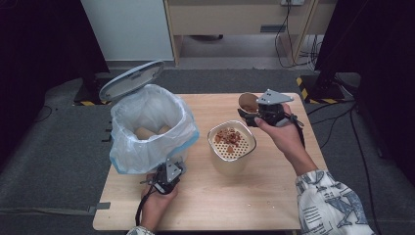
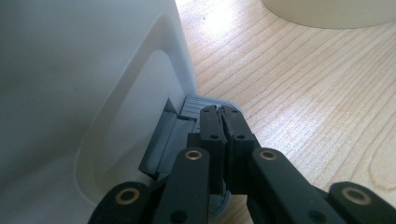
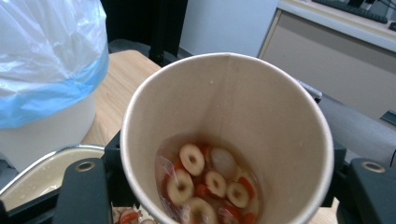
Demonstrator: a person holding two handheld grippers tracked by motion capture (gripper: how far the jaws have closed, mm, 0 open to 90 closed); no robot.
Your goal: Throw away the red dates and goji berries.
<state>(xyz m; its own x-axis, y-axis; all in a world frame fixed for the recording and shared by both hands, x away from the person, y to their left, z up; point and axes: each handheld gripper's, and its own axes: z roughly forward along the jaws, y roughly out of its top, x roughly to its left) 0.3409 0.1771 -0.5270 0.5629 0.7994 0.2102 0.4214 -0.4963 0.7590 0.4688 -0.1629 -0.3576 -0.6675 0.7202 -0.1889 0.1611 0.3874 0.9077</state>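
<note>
Work in hand: emptying a paper cup (image 3: pixel 224 140) of food scraps into a strainer pot (image 1: pixel 231 147) at the middle of the bench (image 1: pixel 274 196), with a lined waste bin (image 1: pixel 147 127) held open at the left.
Right hand-held gripper (image 1: pixel 266 113): clamped across the paper cup, one jaw on each side of its wall; the cup is tilted, mouth toward the pot, just beyond the pot's far right rim.
Cup contents: sliced rings, red bits and some liquid pooled at the bottom (image 3: pixel 210 184).
Left hand-held gripper (image 2: pixel 222 122): jaws together, tips resting on the grey pedal (image 2: pixel 198 105) at the bin's near base; the bin lid (image 1: pixel 131 80) stands raised.
Strainer pot: perforated insert already carries a heap of scraps (image 1: pixel 229 137).
Bin: white plastic liner (image 1: pixel 151 110) folded over the rim; two brown cup-like shapes lie inside.
Technique, pouring: judged best to bring the cup mouth squarely over the insert before tipping further, then tilt slowly so liquid drains through the holes and solids do not slide past the rim.
Technique, grip: keep light, even pressure; a paper wall buckles easily.
Technique, pedal: hold steady pressure so the lid stays up.
Hard to make out: whether the pedal is fully depressed; the cup's lower end, cut off at the frame edge; what the brown shapes in the bin are.
</note>
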